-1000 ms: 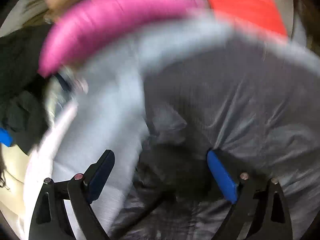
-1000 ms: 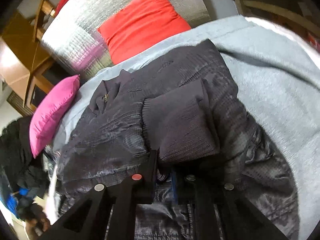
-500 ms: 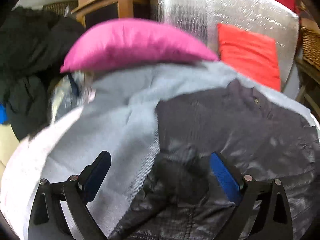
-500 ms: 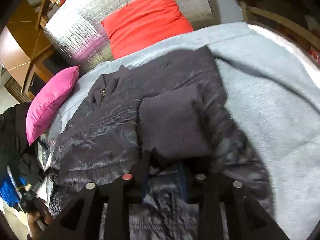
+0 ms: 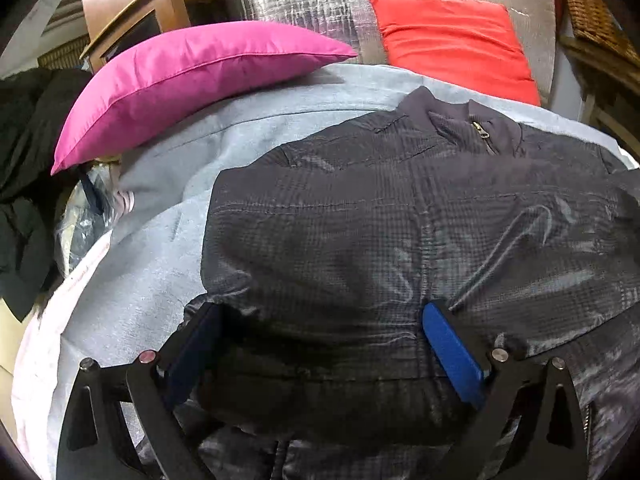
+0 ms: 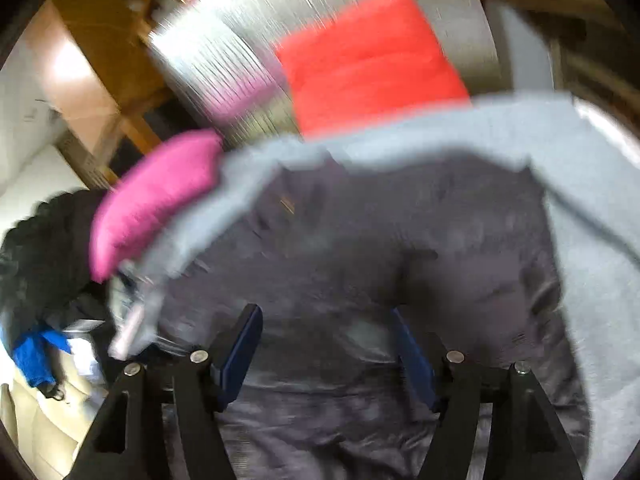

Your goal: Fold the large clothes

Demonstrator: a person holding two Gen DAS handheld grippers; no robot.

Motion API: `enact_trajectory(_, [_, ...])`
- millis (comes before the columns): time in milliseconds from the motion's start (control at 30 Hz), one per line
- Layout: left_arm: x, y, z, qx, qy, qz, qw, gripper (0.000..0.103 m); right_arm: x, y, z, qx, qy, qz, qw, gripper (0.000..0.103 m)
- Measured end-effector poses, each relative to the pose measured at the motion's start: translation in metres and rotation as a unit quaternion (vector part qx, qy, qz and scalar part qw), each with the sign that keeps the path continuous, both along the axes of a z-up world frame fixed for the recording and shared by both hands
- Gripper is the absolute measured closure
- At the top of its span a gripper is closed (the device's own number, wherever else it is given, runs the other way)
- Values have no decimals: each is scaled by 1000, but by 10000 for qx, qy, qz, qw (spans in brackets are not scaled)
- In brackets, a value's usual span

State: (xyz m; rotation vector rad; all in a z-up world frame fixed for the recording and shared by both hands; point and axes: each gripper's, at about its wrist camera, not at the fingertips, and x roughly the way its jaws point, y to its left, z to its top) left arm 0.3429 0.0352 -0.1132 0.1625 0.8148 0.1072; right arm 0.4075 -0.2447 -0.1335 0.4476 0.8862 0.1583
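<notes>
A dark grey quilted jacket lies flat on a light grey blanket, collar and zip toward the red pillow. It also shows, blurred, in the right wrist view. My left gripper is open, its blue-padded fingers straddling a bulging fold at the jacket's near left edge. My right gripper is open just above the jacket's lower part, holding nothing. A folded sleeve lies across the jacket's right side.
A pink pillow lies at the blanket's far left and a red pillow leans on a silver foil panel. Dark clothes are piled off the left edge. Wooden furniture stands behind.
My right gripper has opened and let go of the folded sleeve, and is moving fast. My left gripper has moved in over the jacket's left side, still open.
</notes>
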Motion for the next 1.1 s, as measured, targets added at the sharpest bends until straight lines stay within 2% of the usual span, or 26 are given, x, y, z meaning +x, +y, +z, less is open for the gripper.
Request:
enact_trajectory(33, [-1, -2, -1, 51, -11, -3, 10000, 1, 0, -1, -10, 4, -42, 37, 10000, 34])
enact_trajectory(67, [-1, -3, -3, 97, -36, 9, 9999, 1, -4, 1, -9, -99, -251, 66, 9996, 34])
enact_trajectory(100, [-1, -4, -5, 124, -61, 11, 9999, 1, -5, 4, -8, -184, -264, 83, 9994, 34])
enact_trajectory(333, [-1, -2, -4, 7, -78, -18, 10000, 1, -2, 3, -4, -213, -87, 48, 9997, 34])
enact_trajectory(433, [-10, 10, 13, -208, -92, -126, 9997, 1, -20, 7, 20, -287, -291, 92, 9991, 34])
enact_trajectory(500, [-27, 22, 31, -227, -480, -107, 9985, 1, -34, 10, 34, -269, -595, 235, 9976, 34])
enact_trajectory(567, [-38, 41, 40, -277, -653, 133, 9974, 1, -44, 13, 43, -382, -819, 330, 9954, 32])
enact_trajectory(633, [-35, 60, 29, -416, -341, 391, 9978, 1, -42, 13, 35, -546, -729, 343, 9953, 32])
enact_trajectory(700, [-22, 75, -6, -416, 387, 582, 9967, 0, -32, 6, 8, -479, -306, 286, 9980, 31])
enact_trajectory(733, [-24, 83, -14, -776, 459, 535, 9945, 0, -30, 1, -6, -257, -239, 325, 9989, 31])
enact_trajectory(767, [-24, 96, -18, -1289, 490, 608, 9886, 0, -35, -1, -7, -235, -449, 339, 9981, 31])
enact_trajectory(833, [-21, 107, -20, -1682, 625, 703, 9813, 0, -39, 1, -7, -328, -493, 388, 9975, 31])
enact_trajectory(933, [-25, 99, -19, -1403, 533, 666, 9864, 0, -36, -1, -7, -345, -451, 422, 9975, 31])
enact_trajectory(1033, [-27, 102, -11, -1498, 607, 797, 9836, 0, -36, -3, -5, -273, -391, 409, 9980, 31])
enact_trajectory(1100, [-28, 104, 4, -1441, 464, 807, 9852, 1, -40, -5, 7, -292, -382, 377, 9981, 31])
